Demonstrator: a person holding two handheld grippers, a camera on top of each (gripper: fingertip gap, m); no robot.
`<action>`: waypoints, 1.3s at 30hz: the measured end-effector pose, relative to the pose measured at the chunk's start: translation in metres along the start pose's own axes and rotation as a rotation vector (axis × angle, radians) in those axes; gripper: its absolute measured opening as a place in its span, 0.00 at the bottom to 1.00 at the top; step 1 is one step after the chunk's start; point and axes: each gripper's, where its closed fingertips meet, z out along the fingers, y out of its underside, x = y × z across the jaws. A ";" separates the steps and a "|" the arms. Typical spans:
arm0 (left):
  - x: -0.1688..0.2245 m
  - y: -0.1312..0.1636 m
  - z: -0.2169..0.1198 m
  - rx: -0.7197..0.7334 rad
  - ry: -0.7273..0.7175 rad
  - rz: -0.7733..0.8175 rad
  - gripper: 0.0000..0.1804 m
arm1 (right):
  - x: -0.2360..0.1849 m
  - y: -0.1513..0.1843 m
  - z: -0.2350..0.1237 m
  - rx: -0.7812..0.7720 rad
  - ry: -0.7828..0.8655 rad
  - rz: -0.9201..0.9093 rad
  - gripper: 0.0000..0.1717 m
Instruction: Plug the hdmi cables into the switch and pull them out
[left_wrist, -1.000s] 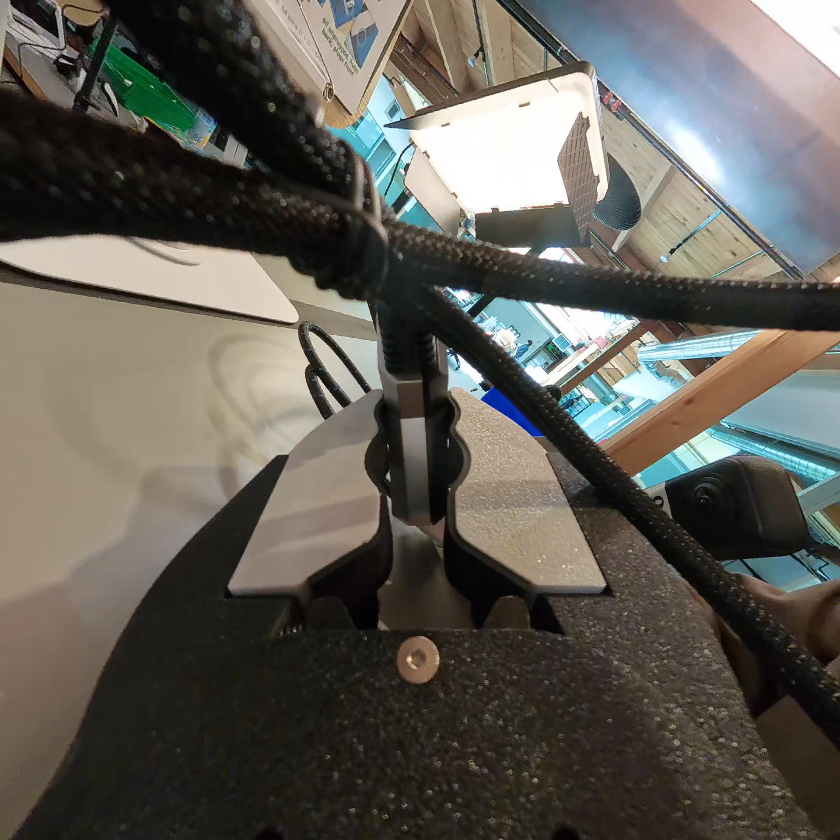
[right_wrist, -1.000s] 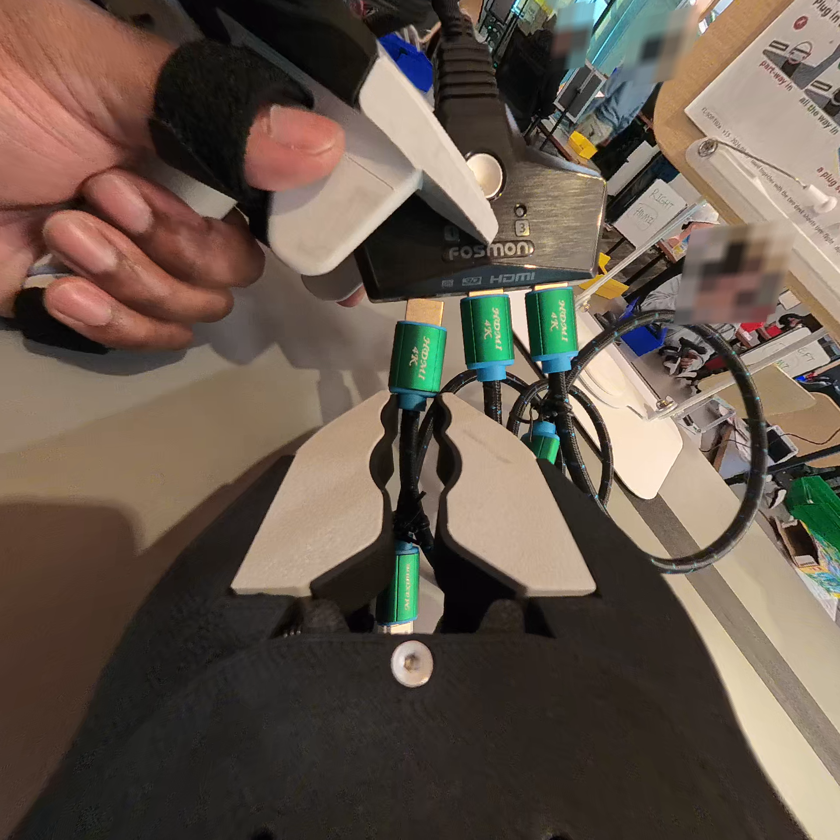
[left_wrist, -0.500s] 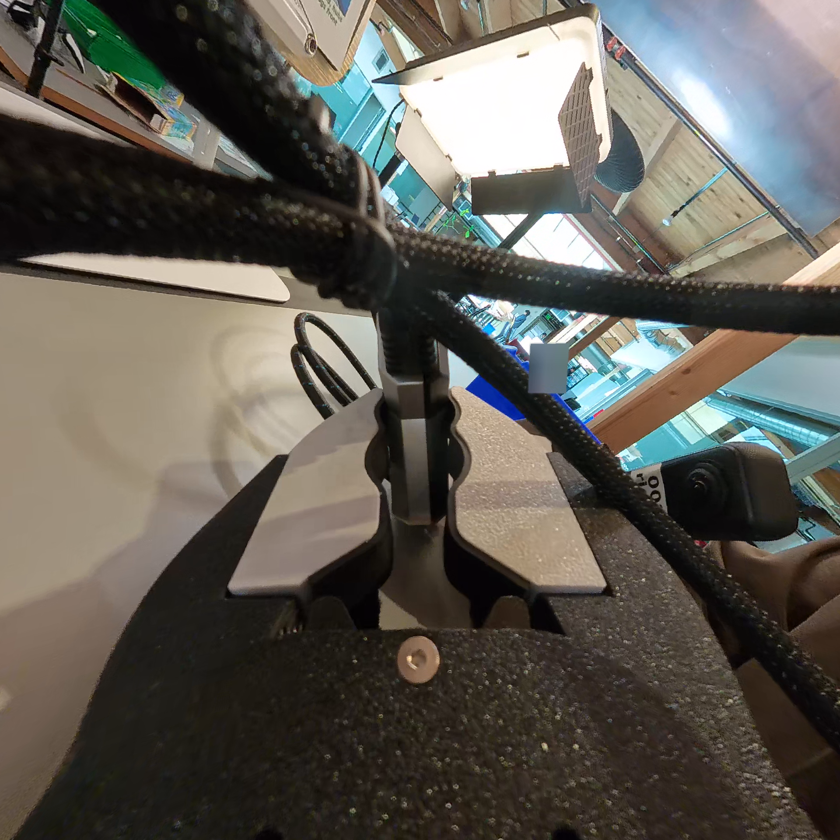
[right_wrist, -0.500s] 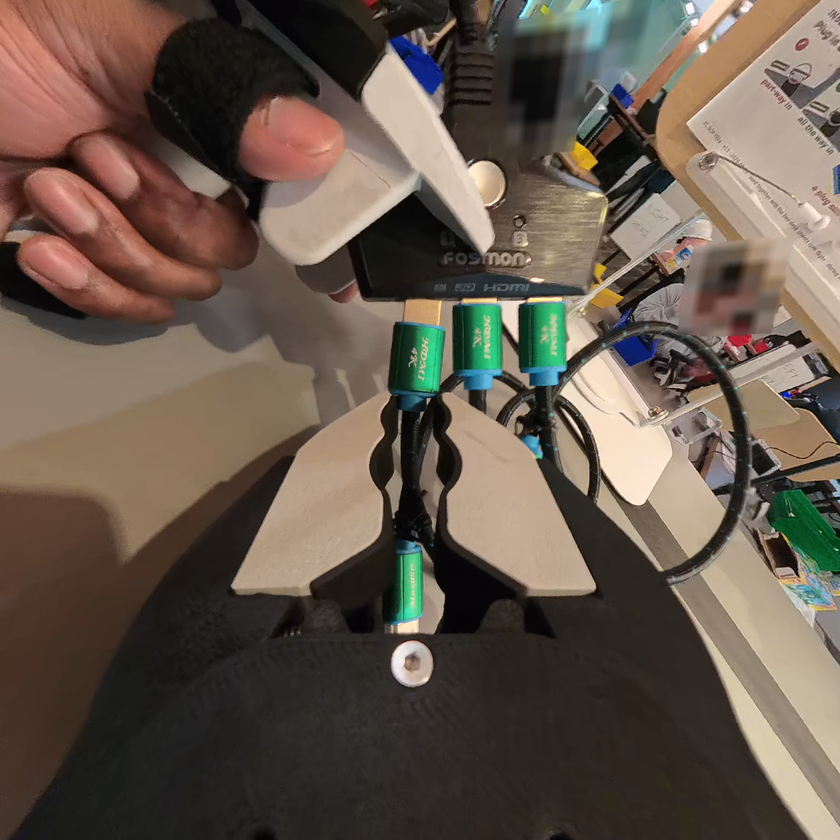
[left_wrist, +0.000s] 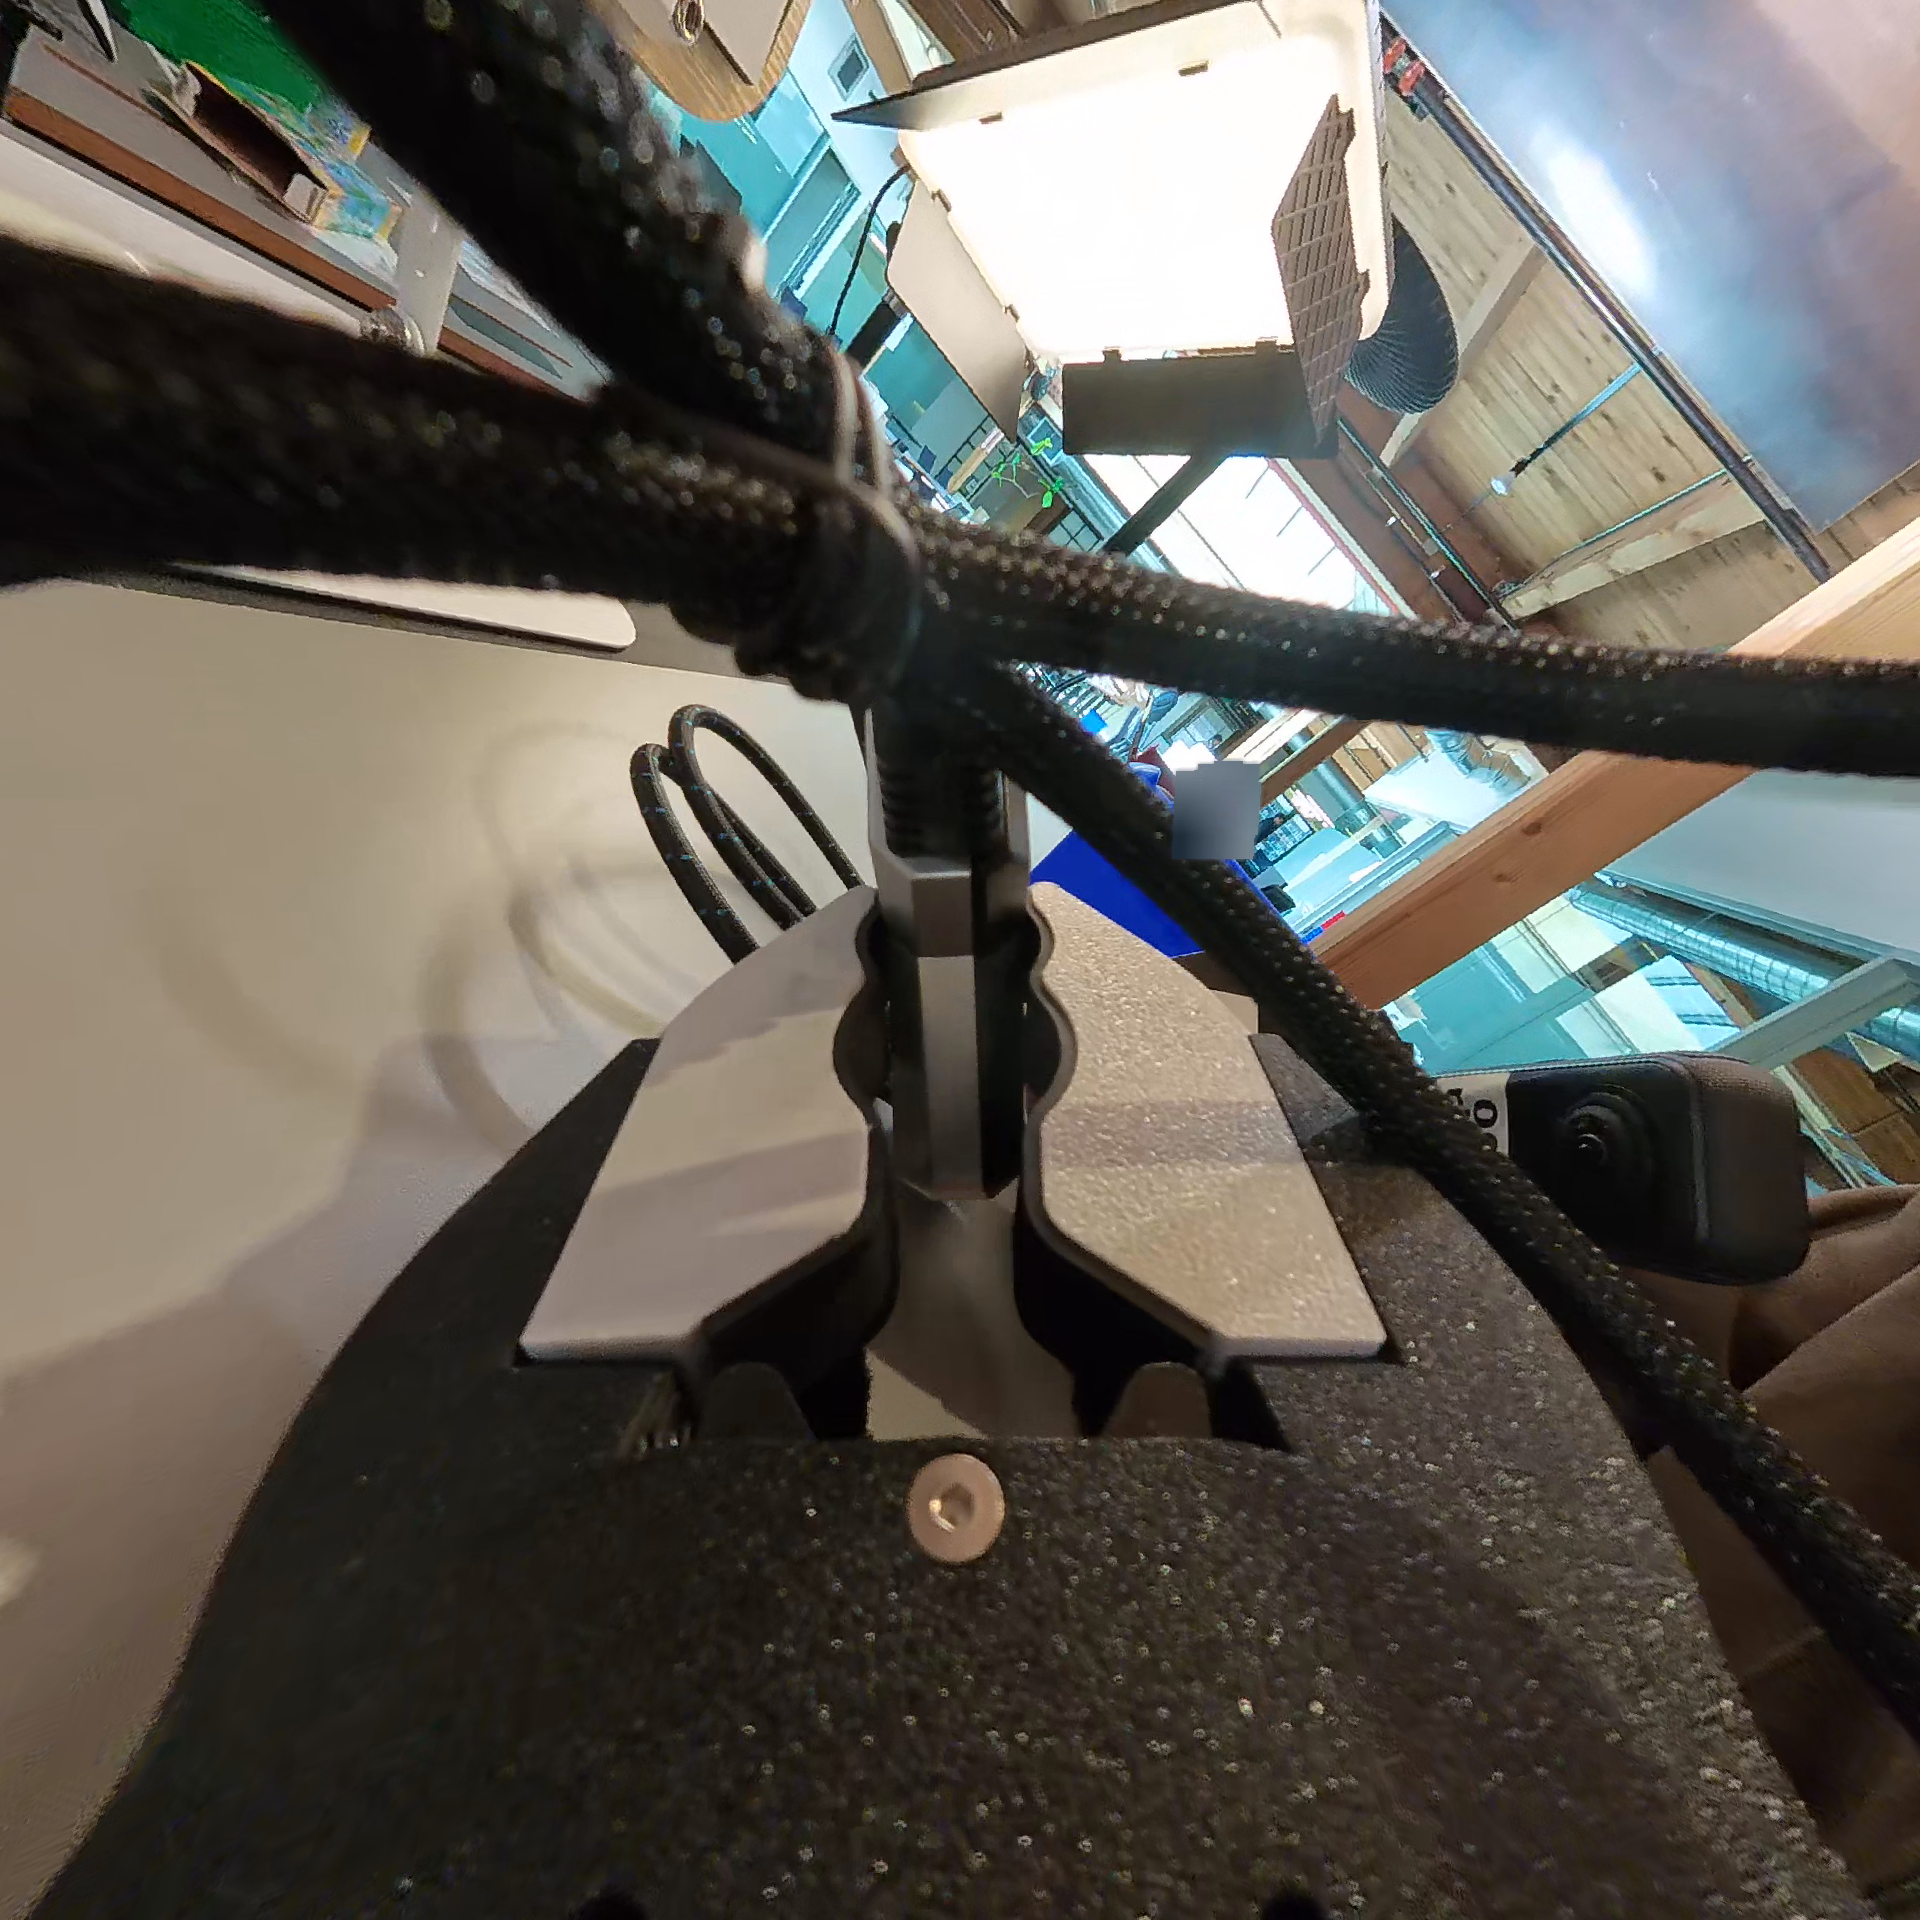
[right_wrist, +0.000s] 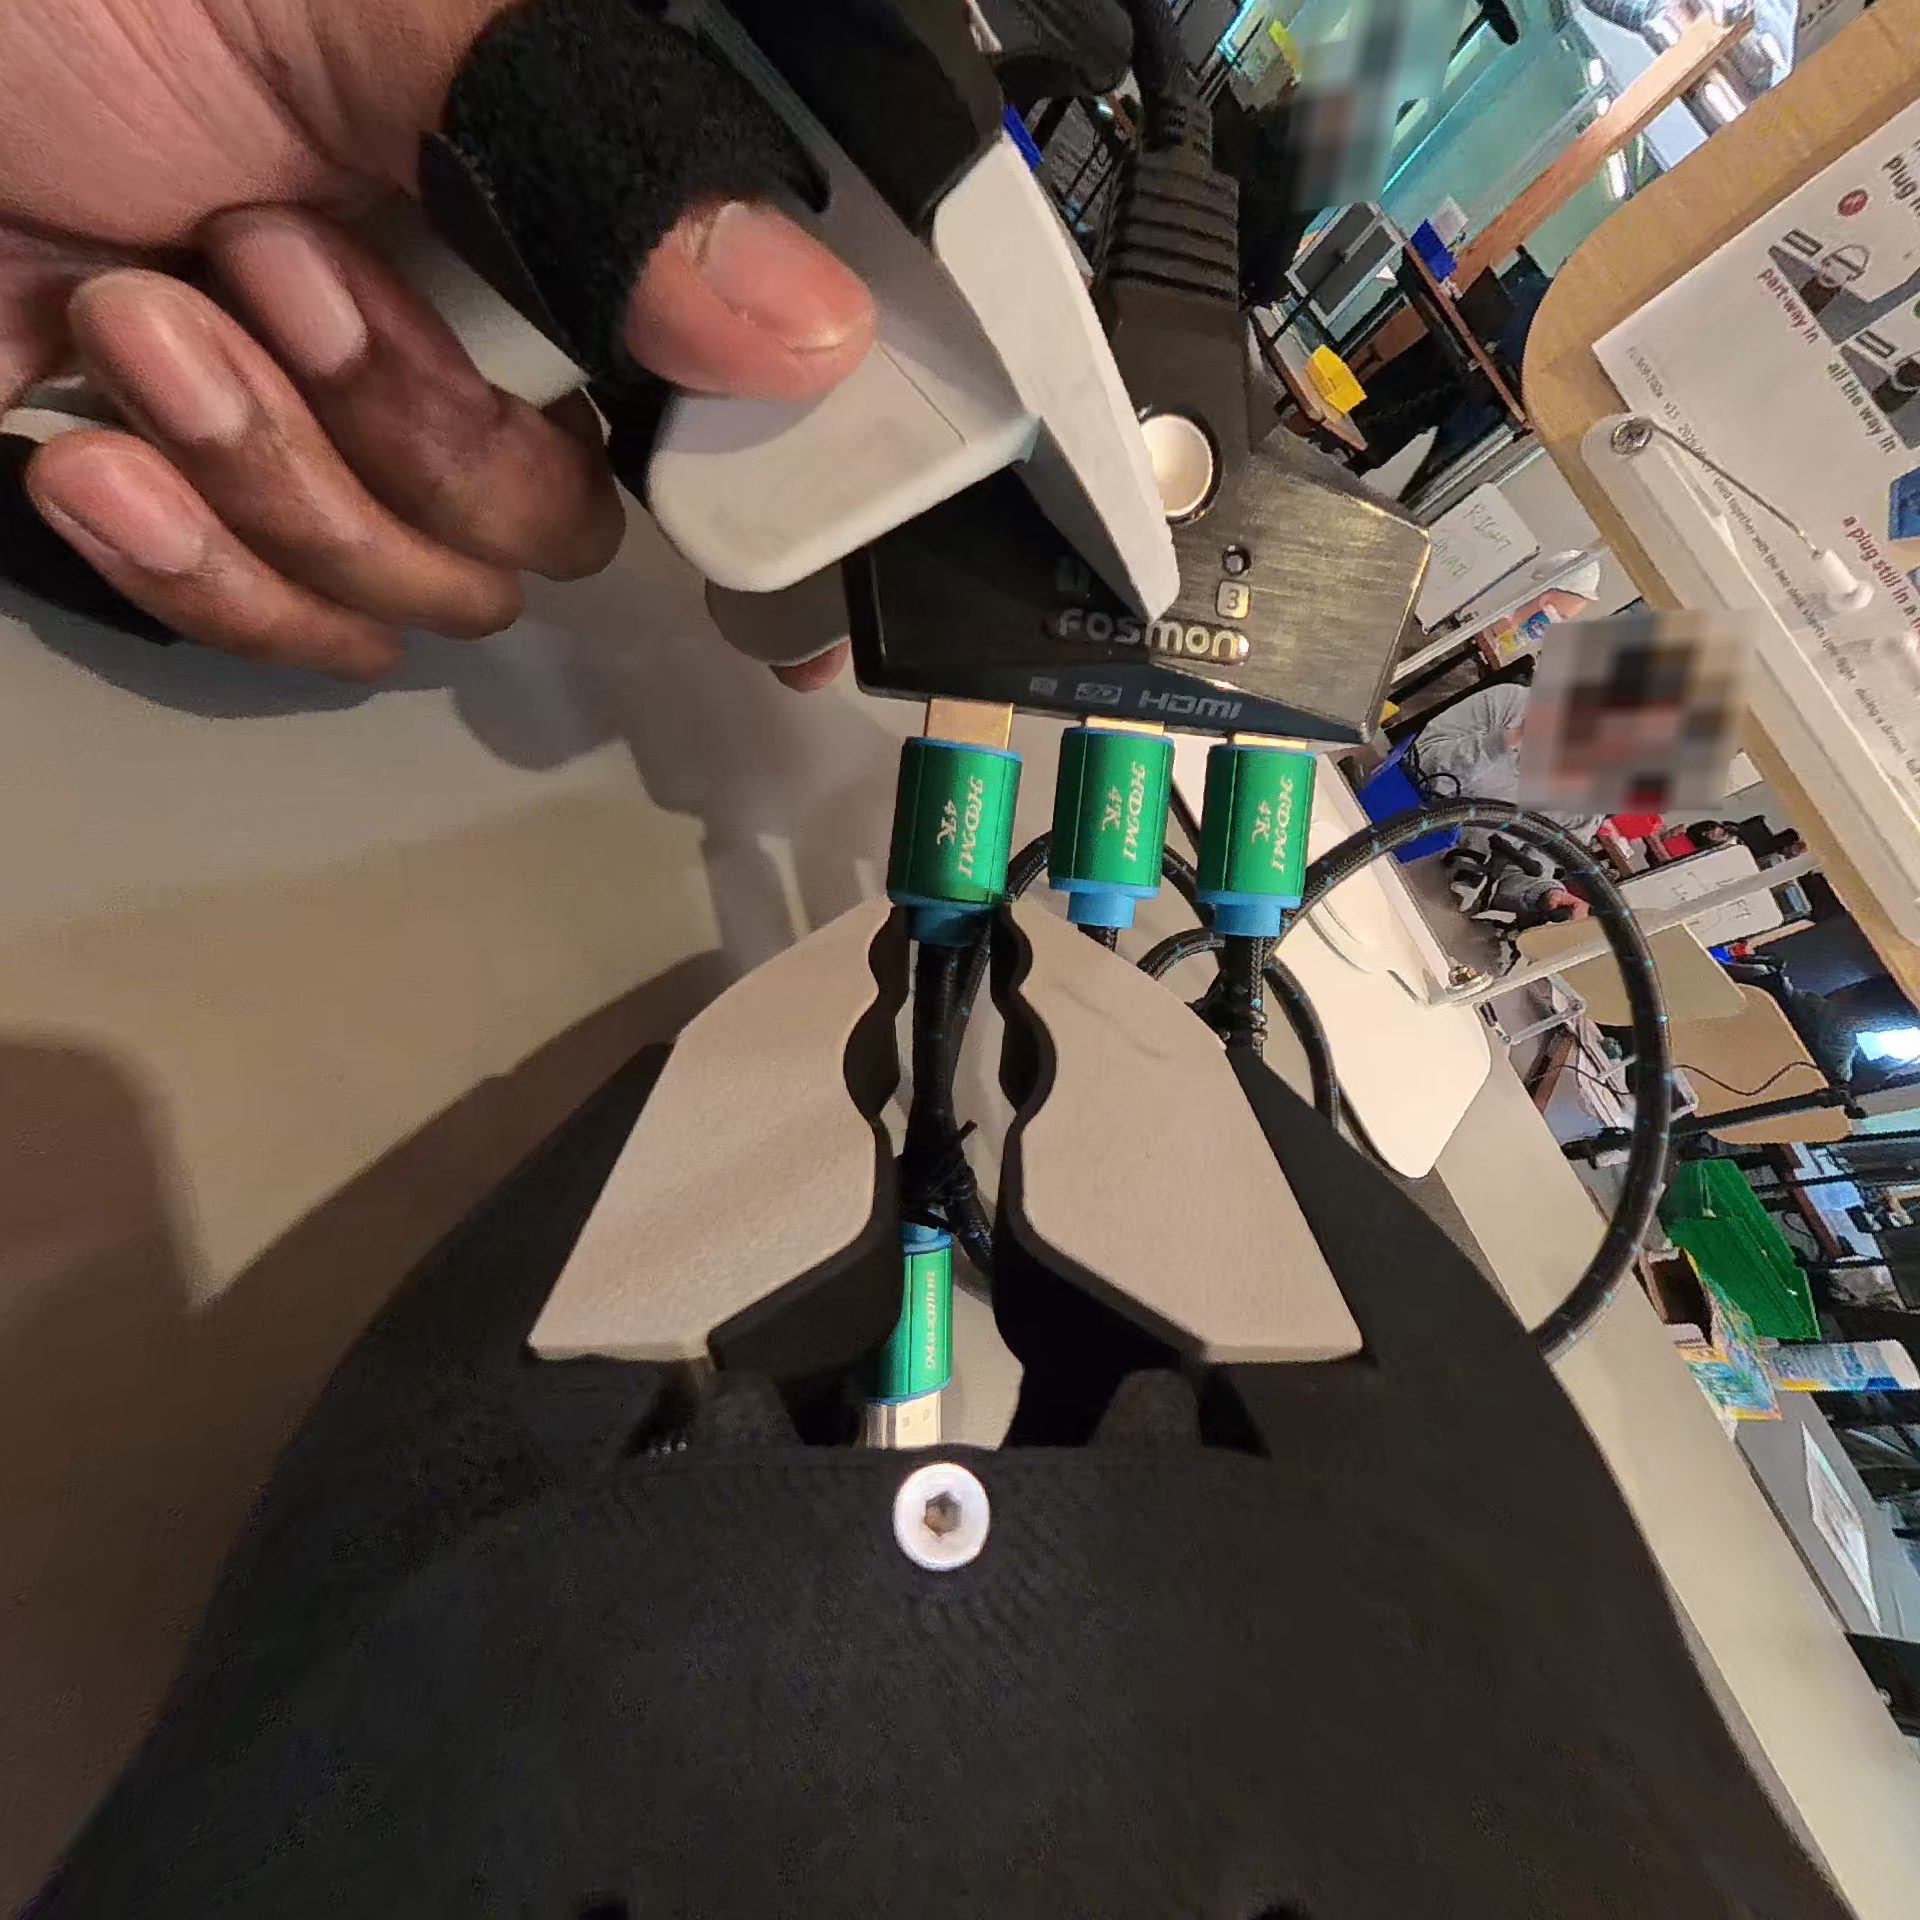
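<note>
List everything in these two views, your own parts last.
Switch box: one, dark brushed metal, raised above the table.
Green plugs: three in the box's ports; leftmost plug partly out; a fourth loose near the camera.
Thin braided cables: black flecked blue, looped behind the plugs.
Thick sleeved cables: black, crossing the left view.
Light panel: one, white, overhead.
Table: beige.
Hand: one, holding the left tool.
Left tool: clamped on the box.
Right tool: closed on the leftmost plug's blue collar.

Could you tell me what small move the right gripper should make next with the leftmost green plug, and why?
Probably pull straight back from the switch box. The right gripper pinches the cable just behind the leftmost plug, which already shows more gold shell than its two neighbours, while the left gripper clamps the box.
</note>
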 end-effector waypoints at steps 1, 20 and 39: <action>0.000 0.000 0.000 0.004 -0.001 -0.004 0.12 | 0.000 0.000 0.000 -0.002 0.004 0.002 0.08; -0.001 -0.014 0.000 0.147 -0.025 -0.038 0.12 | 0.014 -0.006 0.000 -0.003 0.123 0.004 0.09; -0.017 -0.055 -0.036 0.538 -0.016 -0.170 0.12 | 0.024 -0.043 -0.022 0.198 0.301 -0.009 0.12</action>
